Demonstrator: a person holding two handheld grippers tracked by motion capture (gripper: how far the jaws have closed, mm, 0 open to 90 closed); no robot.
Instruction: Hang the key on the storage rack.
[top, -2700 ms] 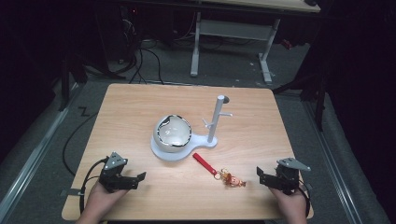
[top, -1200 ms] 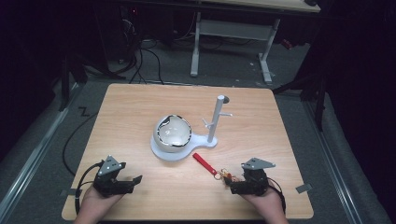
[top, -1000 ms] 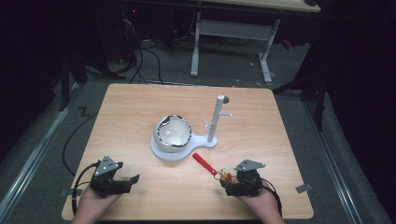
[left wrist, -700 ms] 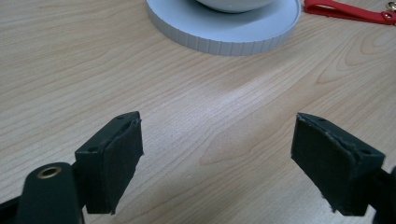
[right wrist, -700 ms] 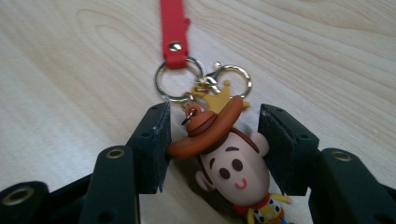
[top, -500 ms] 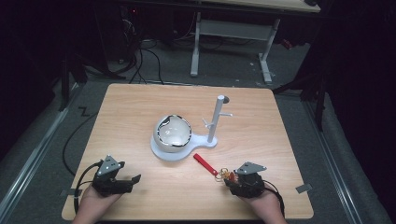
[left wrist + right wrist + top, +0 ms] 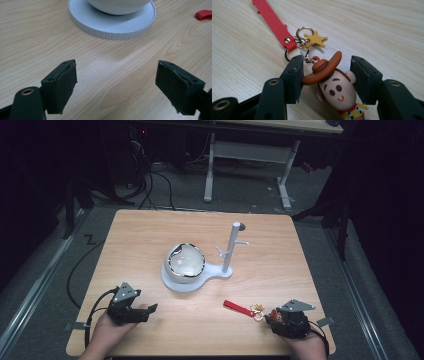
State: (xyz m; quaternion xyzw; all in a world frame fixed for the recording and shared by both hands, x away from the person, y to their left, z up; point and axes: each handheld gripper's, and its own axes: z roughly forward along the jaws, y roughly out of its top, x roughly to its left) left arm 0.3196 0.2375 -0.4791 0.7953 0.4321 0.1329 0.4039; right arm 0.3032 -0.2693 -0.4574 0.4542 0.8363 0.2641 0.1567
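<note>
A keychain lies near the table's front right: a red strap (image 7: pixel 237 307) (image 7: pixel 272 21), a gold star (image 7: pixel 315 38) and a cowboy figure (image 7: pixel 337 87). My right gripper (image 7: pixel 274 319) (image 7: pixel 326 62) has just been closing and is now shut on the figure's head, one pad on the hat brim, the other at the ear. My left gripper (image 7: pixel 149 312) (image 7: pixel 116 65) rests at the front left, open with bare wood between its pads. The strap's tip (image 7: pixel 203 15) shows far off in the left gripper view.
A white stand (image 7: pixel 192 282) (image 7: pixel 112 25) sits mid-table, carrying a round bowl (image 7: pixel 186 262) and an upright post with pegs (image 7: pixel 231 247). Bare wood lies around it. The table's front edge runs just under both hands.
The right gripper closed on the cowboy figure, then slid right and toward the front edge, dragging the keychain with it. The left gripper stayed put.
</note>
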